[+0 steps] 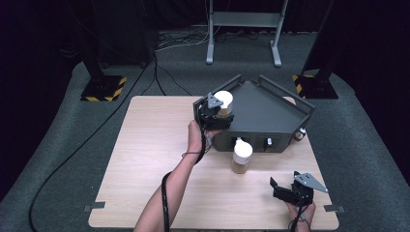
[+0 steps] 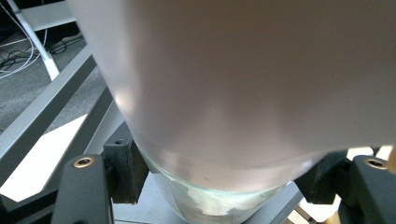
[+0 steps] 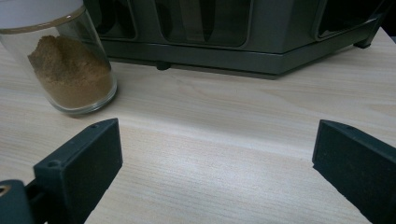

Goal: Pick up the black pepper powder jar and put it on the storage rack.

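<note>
My left gripper [image 1: 221, 115] is shut on a glass jar with a white lid [image 1: 223, 99], held up at the left corner of a dark grey angular rack [image 1: 270, 104]. In the left gripper view the jar's white lid [image 2: 233, 74] looms close, and the black jaws press on the glass body on both sides of my left gripper [image 2: 224, 186]. A second white-lidded jar of brown powder [image 1: 241, 155] stands upright on the table in front of the rack. My right gripper [image 1: 284, 180] is open near the front right edge. Its jaws are spread wide over bare wood in the right gripper view [image 3: 217, 163], with the powder jar [image 3: 70, 70] ahead to the left.
The rack's front [image 3: 233, 37] has openings, with small white-capped items [image 1: 269, 141] in them. A small jar [image 1: 300, 134] sits by its right end. The wooden table [image 1: 150, 159] is bare on its left half. Stands and cables occupy the dark floor behind it.
</note>
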Demonstrator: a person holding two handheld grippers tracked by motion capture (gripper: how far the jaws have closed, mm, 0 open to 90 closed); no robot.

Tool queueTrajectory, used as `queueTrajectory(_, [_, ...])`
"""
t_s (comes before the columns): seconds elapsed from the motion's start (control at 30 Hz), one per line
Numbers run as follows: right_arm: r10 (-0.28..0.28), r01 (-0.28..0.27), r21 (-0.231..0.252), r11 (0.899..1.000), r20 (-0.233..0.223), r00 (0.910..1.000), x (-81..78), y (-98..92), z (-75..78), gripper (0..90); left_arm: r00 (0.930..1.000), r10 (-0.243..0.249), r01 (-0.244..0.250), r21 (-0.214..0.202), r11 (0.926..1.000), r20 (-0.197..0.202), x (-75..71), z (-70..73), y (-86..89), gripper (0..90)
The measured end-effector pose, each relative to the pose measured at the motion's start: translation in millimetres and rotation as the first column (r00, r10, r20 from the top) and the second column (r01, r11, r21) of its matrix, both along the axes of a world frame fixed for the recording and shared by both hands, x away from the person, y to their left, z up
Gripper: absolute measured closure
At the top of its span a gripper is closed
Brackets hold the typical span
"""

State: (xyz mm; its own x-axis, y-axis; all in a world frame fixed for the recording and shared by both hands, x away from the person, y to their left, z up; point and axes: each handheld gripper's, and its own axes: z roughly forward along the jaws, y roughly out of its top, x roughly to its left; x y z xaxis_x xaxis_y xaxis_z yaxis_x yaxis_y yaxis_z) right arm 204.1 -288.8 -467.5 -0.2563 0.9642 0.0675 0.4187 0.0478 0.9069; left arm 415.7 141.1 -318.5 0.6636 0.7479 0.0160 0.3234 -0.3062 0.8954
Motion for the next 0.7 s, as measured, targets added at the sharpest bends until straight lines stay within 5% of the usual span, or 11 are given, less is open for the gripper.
queueTrajectory(0.7, [0.001,-0.001,0.001,1.000,0.002,1.0000,-0.3,0.0,-0.3,0.5,0.9996,0.014,-0.014,0.005,0.9999,-0.023,7.3,-8.8,-4.2,30.8])
